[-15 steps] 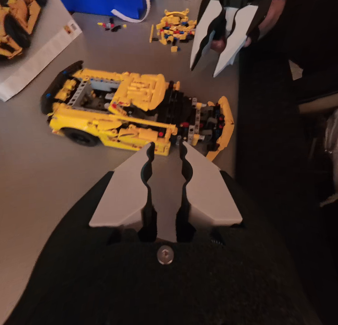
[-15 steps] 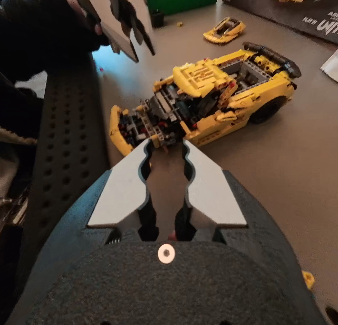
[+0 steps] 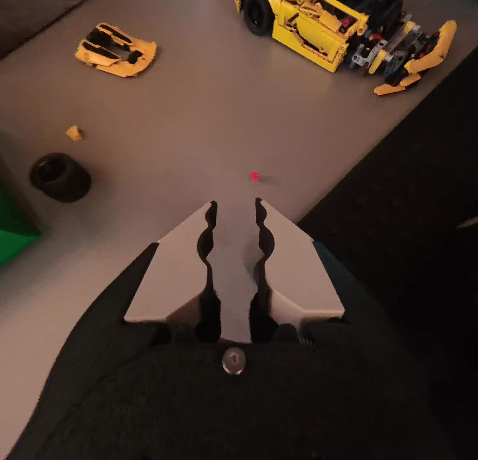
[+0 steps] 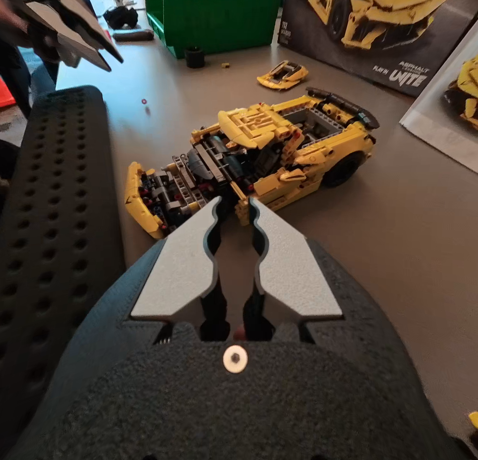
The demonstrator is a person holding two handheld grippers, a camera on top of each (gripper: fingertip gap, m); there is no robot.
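The left hand-held gripper (image 3: 235, 201) hangs over the grey counter (image 3: 207, 111) with its 2 fingers parted and nothing between them. Just ahead of its tips lies a small red piece (image 3: 254, 176), apart from both fingers. Off to its left a black tyre (image 3: 60, 177) rests on the counter, with a small yellow brick (image 3: 74, 132) a little beyond it and a corner of a green bin (image 3: 13, 230) at the frame edge. Farther out sits a loose yellow body panel (image 3: 116, 50), and at the upper right the yellow toy car (image 3: 336, 25), built of bricks, shows 1 black wheel and a bare, partly stripped front end.

The right hand-held gripper (image 4: 234, 201) is also open and empty. Its tips are near the side of the toy car (image 4: 258, 157), close to the exposed grey and black frame behind the yellow front bumper; whether they touch it cannot be told. A black perforated panel (image 4: 51, 188) lies along the left of the counter. Beyond the car are the yellow body panel (image 4: 283, 74), a black tyre (image 4: 194, 57), the green bin (image 4: 214, 15) and a printed box (image 4: 375, 28) picturing a yellow car. A booklet (image 4: 445, 111) lies at the right edge. The left hand-held gripper (image 4: 113, 64) appears at the upper left, raised above the counter.
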